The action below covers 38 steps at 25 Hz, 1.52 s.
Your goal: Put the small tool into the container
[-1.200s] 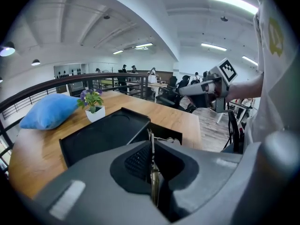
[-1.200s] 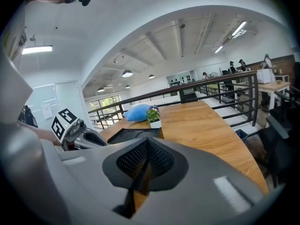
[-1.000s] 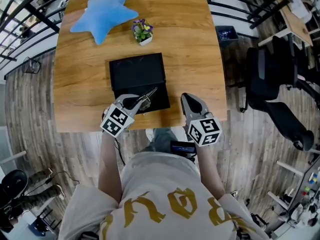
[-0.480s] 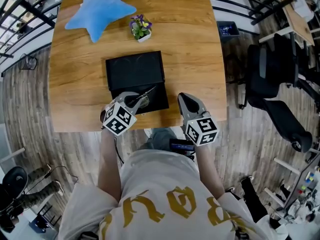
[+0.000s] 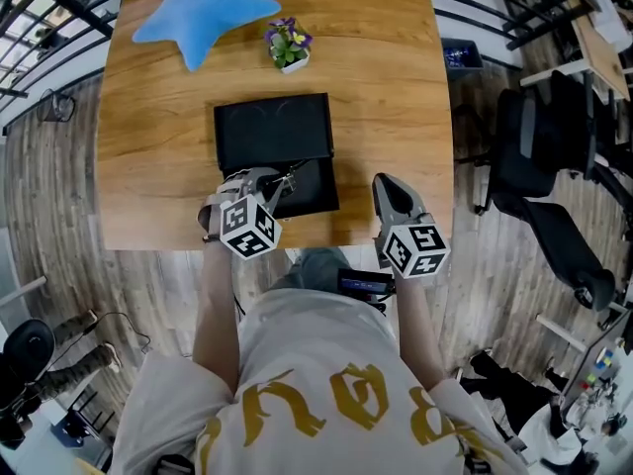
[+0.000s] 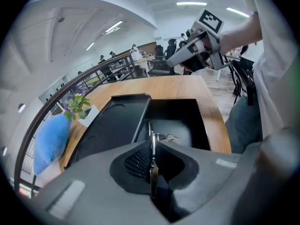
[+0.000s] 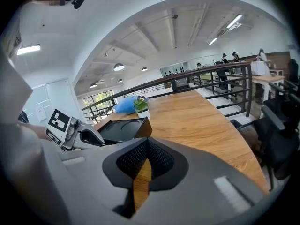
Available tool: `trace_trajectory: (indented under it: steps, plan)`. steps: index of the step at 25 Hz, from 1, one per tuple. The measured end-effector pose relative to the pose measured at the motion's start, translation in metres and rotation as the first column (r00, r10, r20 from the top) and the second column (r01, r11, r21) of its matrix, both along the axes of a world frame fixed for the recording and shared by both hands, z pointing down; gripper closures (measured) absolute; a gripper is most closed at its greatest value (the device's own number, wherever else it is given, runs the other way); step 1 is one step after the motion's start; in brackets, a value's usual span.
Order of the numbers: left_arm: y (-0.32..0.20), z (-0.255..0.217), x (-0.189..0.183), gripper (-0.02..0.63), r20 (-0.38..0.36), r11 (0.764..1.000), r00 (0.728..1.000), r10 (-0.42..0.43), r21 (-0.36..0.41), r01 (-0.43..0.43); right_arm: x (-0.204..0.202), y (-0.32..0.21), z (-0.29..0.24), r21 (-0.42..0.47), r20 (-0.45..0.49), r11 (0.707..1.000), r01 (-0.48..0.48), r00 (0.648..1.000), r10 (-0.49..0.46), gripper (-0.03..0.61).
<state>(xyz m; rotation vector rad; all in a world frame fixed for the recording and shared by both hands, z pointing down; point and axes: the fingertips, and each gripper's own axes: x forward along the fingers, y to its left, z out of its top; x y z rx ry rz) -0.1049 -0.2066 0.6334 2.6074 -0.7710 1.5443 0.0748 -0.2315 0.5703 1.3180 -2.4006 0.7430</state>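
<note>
Wooden tabletop carries a black rectangular open case, its lid laid flat on the far side. At the case's near side, the left gripper is clamped on a thin silver metal tool, held edge-on. The tool's tip projects over the near compartment. At the table's near edge, clear of the case, the right gripper has its jaws together on nothing. Noted at the far end: a blue star-shaped cushion and a small potted plant.
</note>
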Motion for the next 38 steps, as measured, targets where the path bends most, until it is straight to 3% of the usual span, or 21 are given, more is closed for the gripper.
trace_trajectory:
  steps: [5,9,13,18,22,24,26,30,33,36,38]
  plan:
    - [0.004,0.007,0.004,0.574,0.015,0.996,0.999,0.049,-0.070,-0.048,0.004,0.000,0.002,-0.008,0.004,1.000,-0.009,1.000,0.009,0.555]
    - [0.013,0.020,0.006,0.534,0.114,0.989,0.985,0.128,-0.095,-0.117,-0.003,0.005,0.001,-0.012,0.011,1.000,-0.001,1.000,0.001,0.555]
    - [0.006,0.023,0.002,0.534,0.162,0.995,0.983,0.088,-0.064,-0.078,-0.002,0.012,0.000,-0.015,0.027,1.000,0.001,1.000,0.000,0.555]
    - [0.011,0.028,0.005,0.494,0.128,0.986,0.990,0.057,-0.162,-0.036,0.004,0.010,-0.009,-0.001,0.035,1.000,-0.007,0.999,0.007,0.555]
    - [0.010,0.026,0.005,0.488,0.106,0.984,0.994,0.024,-0.181,-0.004,0.003,0.007,-0.023,0.021,0.024,1.000,-0.004,1.000,0.003,0.555]
    - [0.009,0.020,0.005,0.471,0.061,0.983,0.998,-0.024,-0.179,0.035,0.000,0.006,-0.031,0.040,0.015,0.999,0.006,1.000,-0.007,0.555]
    - [0.010,0.007,0.004,0.471,-0.029,0.979,0.995,-0.095,-0.185,0.088,-0.004,0.007,-0.038,0.061,0.007,0.998,0.020,1.000,-0.020,0.555]
    - [0.017,-0.017,-0.002,0.471,-0.193,0.961,0.955,-0.226,-0.207,0.185,-0.012,0.015,-0.055,0.097,0.022,0.995,0.035,0.999,-0.037,0.555]
    - [0.022,-0.039,-0.004,0.478,-0.294,0.951,0.910,-0.293,-0.191,0.244,-0.018,0.022,-0.064,0.117,0.012,0.992,0.039,0.999,-0.041,0.555]
    - [0.026,-0.066,0.005,0.547,-0.408,0.949,0.856,-0.316,-0.130,0.288,-0.022,0.033,-0.073,0.145,-0.004,0.989,0.031,1.000,-0.031,0.555]
    - [0.025,-0.092,0.011,0.597,-0.511,0.940,0.794,-0.330,-0.102,0.325,-0.025,0.040,-0.082,0.171,-0.014,0.985,0.031,0.999,-0.029,0.555]
